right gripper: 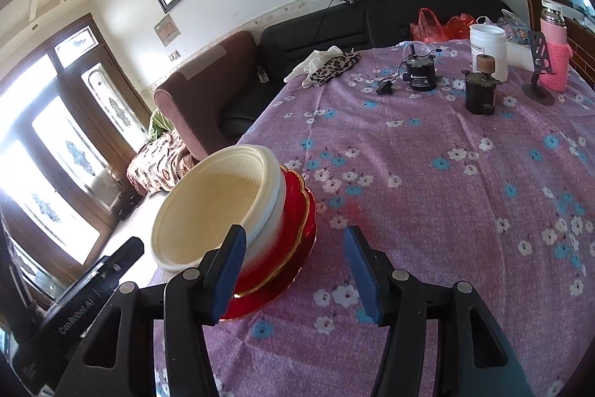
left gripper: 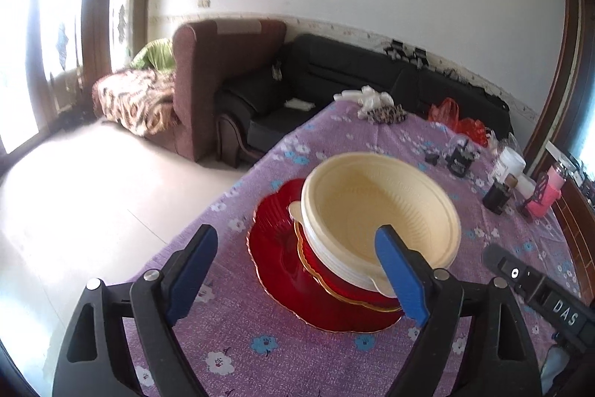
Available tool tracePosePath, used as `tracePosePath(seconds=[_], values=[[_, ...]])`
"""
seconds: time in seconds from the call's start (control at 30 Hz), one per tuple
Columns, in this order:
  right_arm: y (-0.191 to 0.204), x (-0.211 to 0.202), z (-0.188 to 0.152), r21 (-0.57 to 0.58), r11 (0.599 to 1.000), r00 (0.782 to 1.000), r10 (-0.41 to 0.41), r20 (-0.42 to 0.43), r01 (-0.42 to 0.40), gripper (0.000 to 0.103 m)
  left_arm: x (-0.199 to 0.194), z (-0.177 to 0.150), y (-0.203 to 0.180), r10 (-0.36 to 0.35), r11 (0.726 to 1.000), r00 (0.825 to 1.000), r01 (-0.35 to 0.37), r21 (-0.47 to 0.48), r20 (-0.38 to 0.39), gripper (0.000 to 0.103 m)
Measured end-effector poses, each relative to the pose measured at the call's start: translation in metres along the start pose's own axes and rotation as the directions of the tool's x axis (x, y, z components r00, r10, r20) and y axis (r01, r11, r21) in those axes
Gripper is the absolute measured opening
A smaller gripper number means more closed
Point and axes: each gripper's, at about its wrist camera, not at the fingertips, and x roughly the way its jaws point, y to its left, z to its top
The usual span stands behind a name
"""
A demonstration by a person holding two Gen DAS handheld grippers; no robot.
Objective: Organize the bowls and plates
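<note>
A cream bowl (left gripper: pixel 379 207) sits nested on top of white bowls (left gripper: pixel 334 261), which rest on a small red gold-rimmed plate (left gripper: pixel 334 285) on a large red plate (left gripper: pixel 290 270). The stack stands near the table's left edge. My left gripper (left gripper: pixel 297 270) is open just in front of the stack, its right finger overlapping the bowl's near rim in the view. In the right wrist view the cream bowl (right gripper: pixel 212 211), the white bowls (right gripper: pixel 267 229) and the red plates (right gripper: pixel 297 222) lie to the left. My right gripper (right gripper: pixel 293 270) is open and empty beside them.
The table has a purple flowered cloth (right gripper: pixel 427 192). At its far side stand a white jar (right gripper: pixel 489 47), two black motors (right gripper: pixel 420 71), a pink bottle (right gripper: pixel 554 54), a phone stand (right gripper: pixel 537 77) and a leopard-print cloth (right gripper: pixel 333 66). Sofas stand beyond the table's left edge.
</note>
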Motion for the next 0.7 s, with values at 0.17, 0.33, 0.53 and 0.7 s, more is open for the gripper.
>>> tracePosePath(seconds=[0.17,0.33,0.53,0.7], values=[[-0.002,-0.019,-0.008,-0.021,1.000,0.999,-0.005,0.040,0.006,0.067,-0.045,-0.001,-0.006,0.099,0.995,0.974,-0.098,-0.019,0.203,0.103],[-0.003,-0.036,-0.016,-0.054,0.998,0.997,-0.013,0.073,0.017,0.070,-0.082,-0.006,-0.013,0.157,0.988,0.926,-0.148,-0.053,0.344,0.103],[0.000,-0.054,-0.026,-0.096,0.995,0.993,-0.023,0.115,0.035,0.073,-0.101,-0.013,-0.023,0.200,0.979,0.898,-0.200,-0.042,0.392,0.103],[0.005,-0.068,-0.034,-0.140,0.989,0.989,-0.021,0.145,0.042,0.075,-0.101,-0.020,-0.033,0.151,0.987,0.926,-0.160,-0.005,0.346,0.103]])
